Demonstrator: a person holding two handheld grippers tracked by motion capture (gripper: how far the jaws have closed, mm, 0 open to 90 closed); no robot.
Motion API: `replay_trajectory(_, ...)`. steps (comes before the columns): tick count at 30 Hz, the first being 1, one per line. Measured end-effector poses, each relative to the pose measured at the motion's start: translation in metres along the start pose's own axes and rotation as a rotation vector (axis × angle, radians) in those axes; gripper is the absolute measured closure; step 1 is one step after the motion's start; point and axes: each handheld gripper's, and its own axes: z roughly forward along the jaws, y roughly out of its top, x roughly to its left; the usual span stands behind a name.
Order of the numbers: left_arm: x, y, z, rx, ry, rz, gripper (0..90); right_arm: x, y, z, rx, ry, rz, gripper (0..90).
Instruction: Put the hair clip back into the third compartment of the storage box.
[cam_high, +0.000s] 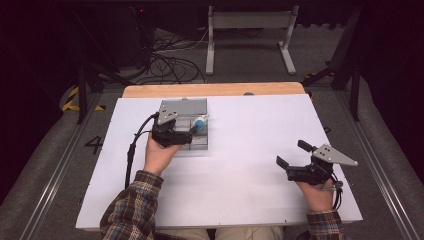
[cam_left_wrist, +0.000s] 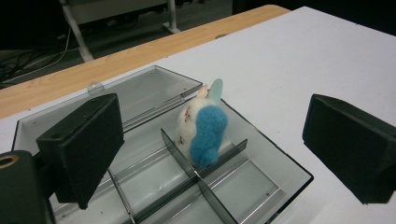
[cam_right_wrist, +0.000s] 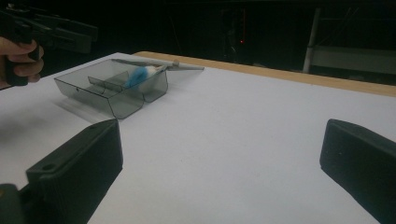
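Your left gripper (cam_left_wrist: 210, 154) hovered over the clear divided box (cam_left_wrist: 261, 154), jaws spread wide and holding nothing. The blue-and-white felt toy (cam_left_wrist: 203, 130) leaned in a far compartment, against a divider near the hinged lid (cam_left_wrist: 135, 93). Your right gripper (cam_high: 292, 157) sat well apart on the white table (cam_high: 250, 145), jaws released, empty.

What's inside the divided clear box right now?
The clear box holds one blue-and-white felt toy, leaning in a far compartment beside the hinged lid. The other visible compartments look empty. The left gripper hovers open above; its left jaw covers part of the box.
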Motion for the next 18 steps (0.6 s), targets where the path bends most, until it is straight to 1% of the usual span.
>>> replay_trajectory(2,-0.001,0.0,-0.002,-0.005,-0.002,0.006,5.2,0.0,0.0,0.0,-0.001,0.001,0.0,0.0)
replay_trajectory(5,-0.002,-0.001,-0.005,-0.021,-0.008,0.004,4.9,0.0,0.0,0.0,0.0,0.002,-0.002,0.0)
replay_trajectory(7,-0.002,-0.002,-0.007,-0.031,-0.014,-0.005,4.1,0.0,0.0,0.0,-0.001,0.002,-0.002,0.0)
replay_trajectory(9,-0.002,-0.002,-0.009,-0.037,-0.013,-0.004,3.4,0.0,-0.001,0.0,-0.004,0.001,0.0,0.0)
replay_trajectory(15,-0.004,-0.005,-0.015,-0.06,-0.028,0.005,2.1,-0.001,-0.001,-0.001,-0.01,-0.002,0.004,0.0)
replay_trajectory(17,-0.005,-0.006,-0.018,-0.066,-0.032,0.006,1.5,-0.001,-0.001,-0.001,-0.014,-0.003,0.006,0.0)
replay_trajectory(18,-0.005,-0.007,-0.019,-0.07,-0.033,-0.001,1.2,-0.001,-0.001,-0.001,-0.015,-0.001,0.006,0.0)
